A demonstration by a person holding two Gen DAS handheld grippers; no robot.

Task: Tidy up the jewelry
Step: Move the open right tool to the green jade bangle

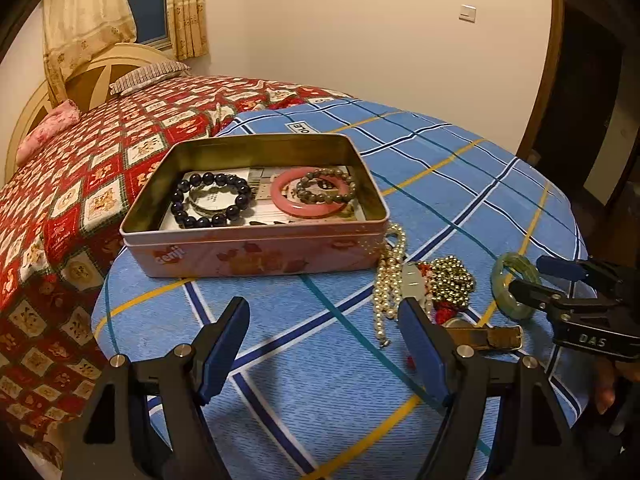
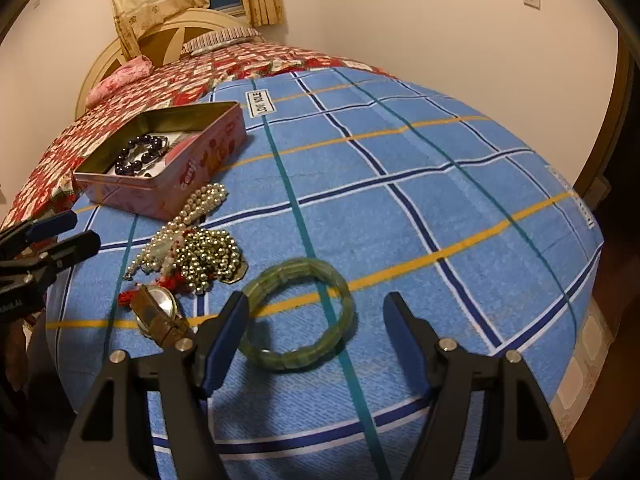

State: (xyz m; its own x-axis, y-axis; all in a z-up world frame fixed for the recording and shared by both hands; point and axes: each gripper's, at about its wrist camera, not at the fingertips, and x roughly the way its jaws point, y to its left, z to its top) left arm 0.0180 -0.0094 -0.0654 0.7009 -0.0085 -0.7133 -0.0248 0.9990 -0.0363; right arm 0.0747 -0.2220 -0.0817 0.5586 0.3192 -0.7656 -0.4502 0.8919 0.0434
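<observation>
A pink tin box (image 1: 256, 254) stands open on the blue checked cloth and holds a dark bead bracelet (image 1: 211, 200), a pink bangle (image 1: 308, 200) and a grey-brown bead bracelet (image 1: 326, 186). The box also shows in the right wrist view (image 2: 176, 178). Beside it lie a pearl necklace (image 1: 388, 280), gold beads (image 1: 452, 280), a watch (image 2: 158, 312) and a green bangle (image 2: 298, 314). My left gripper (image 1: 324, 322) is open and empty in front of the box. My right gripper (image 2: 316, 312) is open around the green bangle, just above it.
The blue checked cloth (image 2: 440, 200) covers the near end of a bed with a red patterned quilt (image 1: 80, 184). Pillows (image 1: 150, 76) and a headboard lie at the far left. A wall and a door frame (image 1: 548, 60) stand on the right.
</observation>
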